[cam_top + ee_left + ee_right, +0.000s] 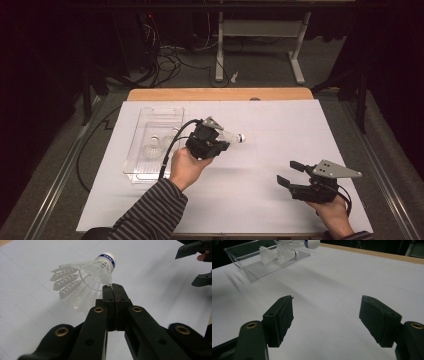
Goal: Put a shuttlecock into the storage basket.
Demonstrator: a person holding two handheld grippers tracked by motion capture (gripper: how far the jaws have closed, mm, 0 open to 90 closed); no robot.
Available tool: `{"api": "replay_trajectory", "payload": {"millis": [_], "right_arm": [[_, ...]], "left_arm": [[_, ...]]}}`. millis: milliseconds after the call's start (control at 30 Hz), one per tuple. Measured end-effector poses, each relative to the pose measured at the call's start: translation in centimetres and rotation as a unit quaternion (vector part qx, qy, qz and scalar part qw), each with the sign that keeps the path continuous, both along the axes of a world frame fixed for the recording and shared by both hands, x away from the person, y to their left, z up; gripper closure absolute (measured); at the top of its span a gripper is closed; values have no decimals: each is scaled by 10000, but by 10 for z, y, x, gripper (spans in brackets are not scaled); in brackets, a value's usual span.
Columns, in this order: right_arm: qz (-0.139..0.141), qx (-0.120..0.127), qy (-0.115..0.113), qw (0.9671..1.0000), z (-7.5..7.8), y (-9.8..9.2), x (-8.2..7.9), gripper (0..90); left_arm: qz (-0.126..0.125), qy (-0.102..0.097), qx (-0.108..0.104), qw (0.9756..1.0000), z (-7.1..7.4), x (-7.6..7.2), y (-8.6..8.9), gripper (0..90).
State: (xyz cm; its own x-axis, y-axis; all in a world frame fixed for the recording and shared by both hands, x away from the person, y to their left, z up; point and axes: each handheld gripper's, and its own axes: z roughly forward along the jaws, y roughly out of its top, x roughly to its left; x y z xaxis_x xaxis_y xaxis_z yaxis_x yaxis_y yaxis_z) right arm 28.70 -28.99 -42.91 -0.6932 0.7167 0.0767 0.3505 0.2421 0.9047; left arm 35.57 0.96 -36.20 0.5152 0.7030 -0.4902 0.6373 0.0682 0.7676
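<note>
White paper [260, 165] bare between shuttlecock [87, 275] and right tongs [289, 173].

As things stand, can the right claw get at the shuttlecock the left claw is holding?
Probably yes. The right claw is open with bare white table between it and the shuttlecock, whose cork end sticks out past the left claw, shut on its feathers.

Both grippers are matte black. The left gripper [226, 140] has flat jaws on linkage arms pinned with brass-ringed rivets, small screw holes in the links, and a thin red line along the pad seam. A black cable [172, 145] loops from its body. The right gripper [291, 173] carries a grey three-cornered plate [334, 169] dotted with holes. The left sleeve [150, 212] is striped grey and dark.
</note>
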Motion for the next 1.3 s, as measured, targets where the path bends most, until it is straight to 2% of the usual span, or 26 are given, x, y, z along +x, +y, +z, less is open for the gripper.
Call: {"api": "replay_trajectory", "payload": {"millis": [300, 667, 1300], "right_arm": [[0, 4, -3, 10000, 0, 0, 0, 281], [3, 3, -4, 10000, 0, 0, 0, 281], [-11, 12, -9, 10000, 0, 0, 0, 281]], "left_arm": [[59, -12, -95, 9999, 0, -5, 6, 900], [58, -24, -80, 9999, 2, -10, 15, 900], [241, -85, -191, 9995, 7, -12, 31, 900]]}}
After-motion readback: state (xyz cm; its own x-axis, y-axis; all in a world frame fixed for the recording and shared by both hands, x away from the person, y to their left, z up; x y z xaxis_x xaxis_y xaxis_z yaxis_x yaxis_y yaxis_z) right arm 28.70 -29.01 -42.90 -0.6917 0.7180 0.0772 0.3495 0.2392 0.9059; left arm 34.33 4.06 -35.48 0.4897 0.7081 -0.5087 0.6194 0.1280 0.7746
